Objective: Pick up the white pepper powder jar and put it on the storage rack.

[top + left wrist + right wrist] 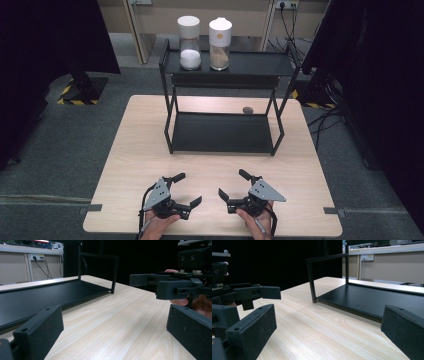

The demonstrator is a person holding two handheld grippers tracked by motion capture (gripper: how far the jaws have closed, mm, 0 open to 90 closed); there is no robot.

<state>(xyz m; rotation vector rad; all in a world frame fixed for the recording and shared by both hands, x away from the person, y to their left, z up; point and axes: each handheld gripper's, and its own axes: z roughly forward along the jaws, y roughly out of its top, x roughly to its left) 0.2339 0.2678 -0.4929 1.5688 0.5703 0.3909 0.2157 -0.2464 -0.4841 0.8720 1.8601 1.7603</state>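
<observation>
- The left gripper (183, 189) sits at about 7 o'clock on the desk (130, 150), held by a hand at the near edge; its fingers (37, 332) are spread wide and released, with nothing between them.
- The right gripper (234, 184) sits at about 5 o'clock, likewise hand-held, its fingers (252, 327) parted and gripping nothing.
- The two grippers face each other, near but apart, above bare wood.
- A black two-tier rack (222, 132) stands at the desk's centre toward 12 o'clock, its lower shelf on the desktop.
- On the rack's top shelf, at 12 o'clock, stand a jar of white powder (189, 44) and, just to its right, a jar of tan powder (220, 45), both upright and well apart from the grippers.
- A small grey object (247, 110) lies on the desk behind the rack, toward 1 o'clock.
</observation>
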